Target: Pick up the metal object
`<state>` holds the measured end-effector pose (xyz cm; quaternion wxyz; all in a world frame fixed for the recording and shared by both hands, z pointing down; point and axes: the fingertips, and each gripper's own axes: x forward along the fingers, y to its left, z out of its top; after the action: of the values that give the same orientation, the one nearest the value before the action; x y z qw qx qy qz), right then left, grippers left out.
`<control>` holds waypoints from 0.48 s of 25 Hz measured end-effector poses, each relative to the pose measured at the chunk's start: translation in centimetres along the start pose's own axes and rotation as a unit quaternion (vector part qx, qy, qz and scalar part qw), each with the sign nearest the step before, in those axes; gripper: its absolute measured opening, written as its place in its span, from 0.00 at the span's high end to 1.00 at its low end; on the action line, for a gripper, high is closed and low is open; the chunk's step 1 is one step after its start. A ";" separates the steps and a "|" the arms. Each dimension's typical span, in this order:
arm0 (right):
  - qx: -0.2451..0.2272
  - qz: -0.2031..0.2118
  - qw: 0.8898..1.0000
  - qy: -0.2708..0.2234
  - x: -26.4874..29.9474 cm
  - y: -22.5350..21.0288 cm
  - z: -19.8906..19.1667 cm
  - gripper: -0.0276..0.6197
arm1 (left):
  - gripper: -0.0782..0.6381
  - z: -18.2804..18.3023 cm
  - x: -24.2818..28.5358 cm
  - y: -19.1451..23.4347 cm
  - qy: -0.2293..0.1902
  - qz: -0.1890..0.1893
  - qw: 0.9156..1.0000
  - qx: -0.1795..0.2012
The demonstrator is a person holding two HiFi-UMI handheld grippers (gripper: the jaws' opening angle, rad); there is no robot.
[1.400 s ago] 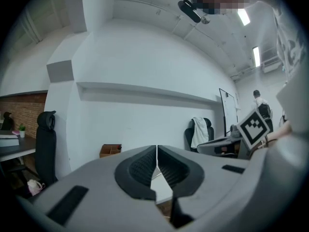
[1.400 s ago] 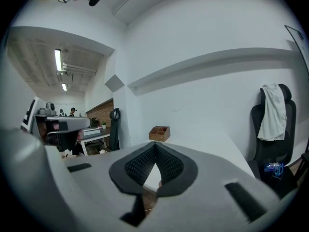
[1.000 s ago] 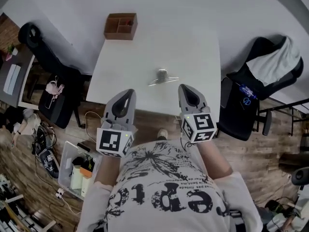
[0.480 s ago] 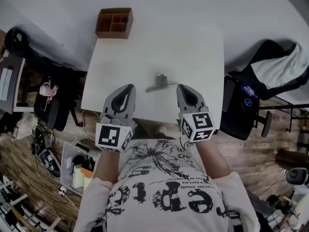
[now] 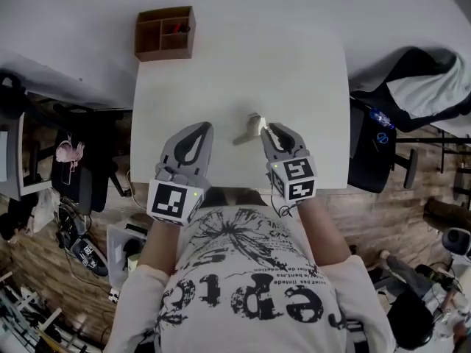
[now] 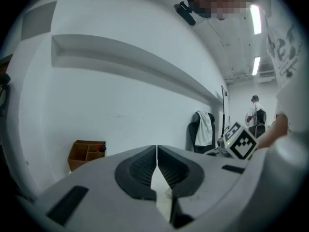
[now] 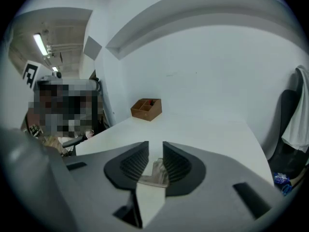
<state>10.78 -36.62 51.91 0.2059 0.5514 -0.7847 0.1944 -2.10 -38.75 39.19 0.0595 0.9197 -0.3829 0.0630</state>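
The metal object (image 5: 247, 129), a small grey piece with a flat arm, lies on the white table (image 5: 294, 72) near its front middle. My right gripper (image 5: 268, 128) has its tips right at the object's right end. In the right gripper view the jaws (image 7: 155, 148) are opening, with a narrow gap. The metal object (image 7: 157, 171) shows low in that gap, and the pads do not press on it. My left gripper (image 5: 204, 128) hovers over the table to the object's left. Its jaws (image 6: 157, 151) are shut and hold nothing.
A brown wooden organiser box (image 5: 164, 33) stands at the table's far left corner. A black chair with a white cloth (image 5: 412, 94) is to the right of the table. Cluttered floor and dark furniture (image 5: 81, 160) lie to the left.
My right gripper has moved forward and left to the metal object, and its jaws have parted slightly. The left gripper has edged forward a little and stays shut.
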 end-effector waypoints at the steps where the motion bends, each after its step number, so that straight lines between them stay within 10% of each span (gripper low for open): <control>1: -0.001 -0.002 1.000 0.013 0.9 -0.1 -0.7 0.80 | 0.88 -0.6 0.3 0.4 0.003 -0.003 1.000 -0.002; 12: 0.032 -0.028 0.991 0.125 8.3 -1.0 -7.6 0.51 | 0.88 -6.6 1.7 4.2 0.067 -0.010 0.997 -0.022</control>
<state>10.03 -39.36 62.84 0.2903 0.5511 -0.7303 0.2807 -4.42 -41.84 46.22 0.1056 0.9159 -0.3697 0.1157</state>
